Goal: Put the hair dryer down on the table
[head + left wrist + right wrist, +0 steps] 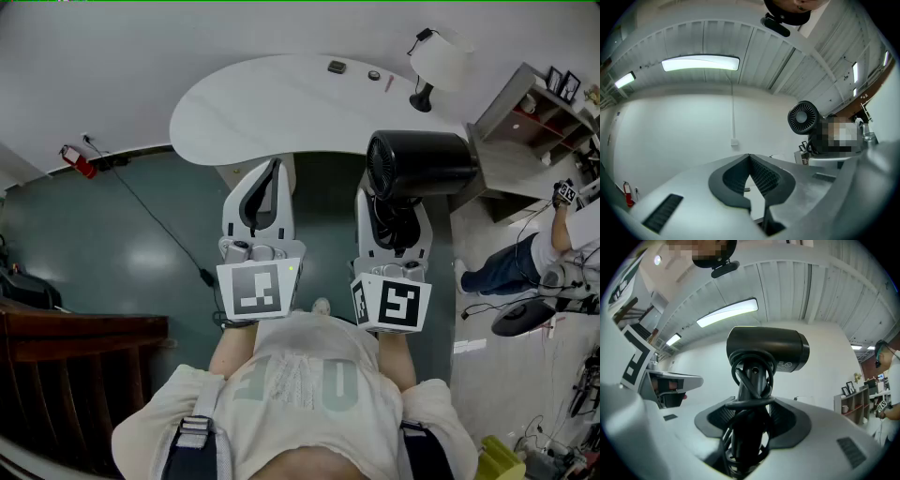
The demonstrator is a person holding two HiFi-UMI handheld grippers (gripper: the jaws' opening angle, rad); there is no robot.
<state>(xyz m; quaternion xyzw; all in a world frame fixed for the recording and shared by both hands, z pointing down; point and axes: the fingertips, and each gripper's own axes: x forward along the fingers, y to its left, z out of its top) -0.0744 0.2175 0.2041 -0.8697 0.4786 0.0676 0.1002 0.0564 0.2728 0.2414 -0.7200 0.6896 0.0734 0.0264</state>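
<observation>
**Hair dryer held in the right gripper, not on the table**

The right gripper (392, 214) has its 2 fingers clamped on the handle of the black hair dryer (419, 164). The handle stands upright between the pads. The barrel lies crosswise just past the fingertips, with its round grille end turned toward the left gripper (273, 173). The dryer's cord (749, 380) is wound in loops round the handle and runs down between the right fingers.

The left gripper stands just beside the right one. Its 2 fingers are closed tip to tip, with nothing between them.

Beyond both sets of fingertips lies the curved white table (281, 103), and the dryer is held clear of it in the air. Farther out past the right fingers, a white-shaded desk lamp (439, 61) stands at the table's end. The dark floor (122, 244) lies below the left fingers.
</observation>
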